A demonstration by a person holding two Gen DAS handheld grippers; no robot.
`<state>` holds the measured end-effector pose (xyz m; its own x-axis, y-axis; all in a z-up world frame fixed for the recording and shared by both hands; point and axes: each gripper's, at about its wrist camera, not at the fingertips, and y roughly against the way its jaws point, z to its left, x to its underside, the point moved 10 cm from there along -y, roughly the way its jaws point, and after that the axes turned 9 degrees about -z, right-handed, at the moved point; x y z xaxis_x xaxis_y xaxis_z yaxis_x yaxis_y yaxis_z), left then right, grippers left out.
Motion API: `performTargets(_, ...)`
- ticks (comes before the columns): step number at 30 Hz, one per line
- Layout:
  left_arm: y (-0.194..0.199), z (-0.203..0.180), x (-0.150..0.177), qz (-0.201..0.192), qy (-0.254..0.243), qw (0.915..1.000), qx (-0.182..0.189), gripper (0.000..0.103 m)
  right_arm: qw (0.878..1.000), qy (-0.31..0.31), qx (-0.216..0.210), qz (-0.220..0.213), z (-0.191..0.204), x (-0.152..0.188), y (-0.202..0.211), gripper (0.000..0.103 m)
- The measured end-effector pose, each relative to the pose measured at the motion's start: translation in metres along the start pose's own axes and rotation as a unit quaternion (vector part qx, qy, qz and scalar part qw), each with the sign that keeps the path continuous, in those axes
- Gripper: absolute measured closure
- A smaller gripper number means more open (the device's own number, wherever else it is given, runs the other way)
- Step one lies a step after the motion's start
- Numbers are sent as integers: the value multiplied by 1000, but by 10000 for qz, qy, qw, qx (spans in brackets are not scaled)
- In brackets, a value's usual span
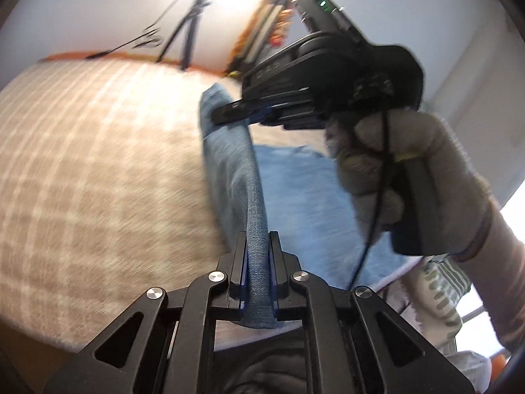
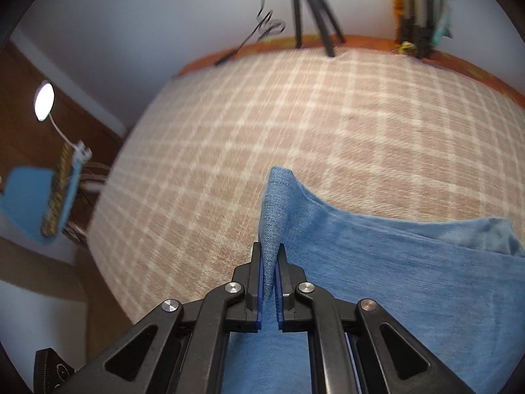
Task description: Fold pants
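Observation:
The pants [image 1: 295,190] are light blue denim, lying on a beige checked bedspread [image 1: 98,151]. My left gripper [image 1: 259,239] is shut on an edge of the pants and lifts it off the bed. The right gripper [image 1: 229,113] shows in the left wrist view, held by a gloved hand, pinching the far end of the same raised edge. In the right wrist view my right gripper [image 2: 269,252] is shut on a fold of the pants [image 2: 377,256], which spread to the right over the bedspread [image 2: 262,115].
A black tripod [image 2: 311,10] and a cable stand at the bed's far edge by the white wall. Colourful hanging items [image 2: 423,10] are at the far right. A wooden door and a blue object [image 2: 29,200] lie left of the bed.

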<state>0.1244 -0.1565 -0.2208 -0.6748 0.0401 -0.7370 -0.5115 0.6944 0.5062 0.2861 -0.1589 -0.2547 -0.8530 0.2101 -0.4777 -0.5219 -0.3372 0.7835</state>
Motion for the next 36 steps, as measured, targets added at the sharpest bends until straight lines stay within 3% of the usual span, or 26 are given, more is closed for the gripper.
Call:
performTargets(9, -20, -74, -23, 86, -528, 9957, 756, 96, 9954, -590, -293, -689, -57, -17, 76, 100)
performTargets(13, -36, -109, -25, 195, -976, 9906, 936, 96, 9913, -841, -316, -964, -87, -21, 107, 100)
performTargets(21, -78, -180, -24, 512, -1296, 9798, 1437, 96, 9802, -1360, -255, -1417, -164, -32, 167, 101)
performTargets(36, -165, -263, -2, 1106, -1933, 9549, 1966, 97, 9585, -2101, 172, -1919, -292, 8, 237, 101)
